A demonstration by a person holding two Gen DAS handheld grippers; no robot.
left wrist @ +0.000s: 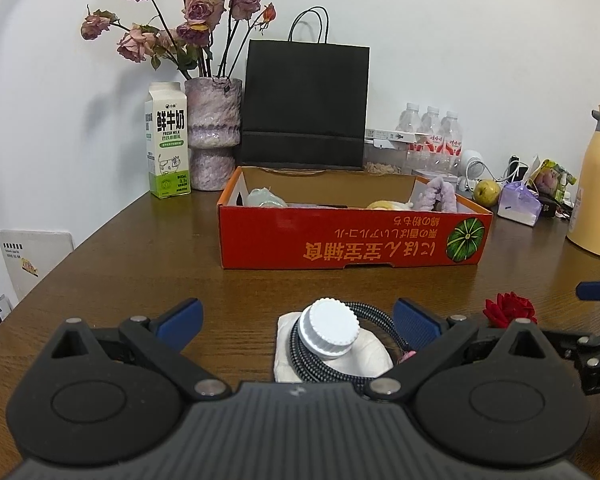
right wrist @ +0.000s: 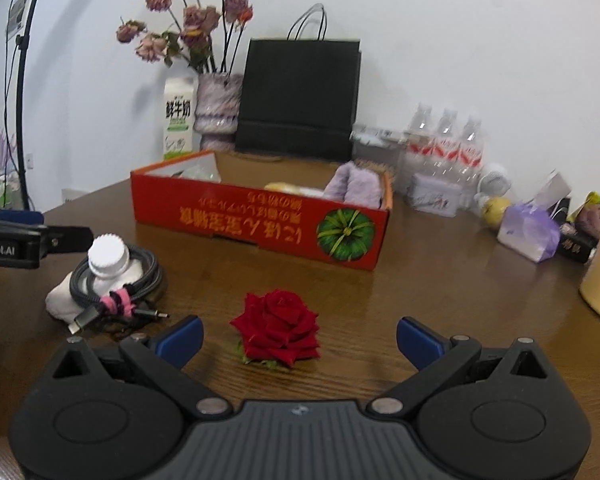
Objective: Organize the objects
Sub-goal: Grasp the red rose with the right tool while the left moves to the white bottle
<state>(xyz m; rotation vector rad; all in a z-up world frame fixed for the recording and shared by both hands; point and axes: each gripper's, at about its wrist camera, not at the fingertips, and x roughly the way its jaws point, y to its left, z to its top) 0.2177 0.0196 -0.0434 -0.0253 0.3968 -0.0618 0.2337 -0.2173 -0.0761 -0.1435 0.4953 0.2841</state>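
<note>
A white bottle [left wrist: 332,334] with a ribbed cap lies tilted on the brown table, with a coiled braided cable [left wrist: 376,314] looped around it. My left gripper [left wrist: 298,320] is open, its blue fingers on either side of the bottle. A red rose head [right wrist: 278,328] lies on the table between the open fingers of my right gripper [right wrist: 298,342]. The rose also shows in the left wrist view [left wrist: 508,308]. The bottle [right wrist: 108,256] and cable [right wrist: 140,276] sit left of the rose. A red cardboard box [left wrist: 352,236] stands behind, holding a purple cloth [left wrist: 442,196] and other items.
Against the wall stand a milk carton [left wrist: 167,140], a vase of dried roses [left wrist: 214,136], a black paper bag [left wrist: 306,106] and water bottles [left wrist: 432,132]. A yellow flask [left wrist: 598,184], a green fruit [left wrist: 487,193] and small packets sit at the right. The table edge runs along the left.
</note>
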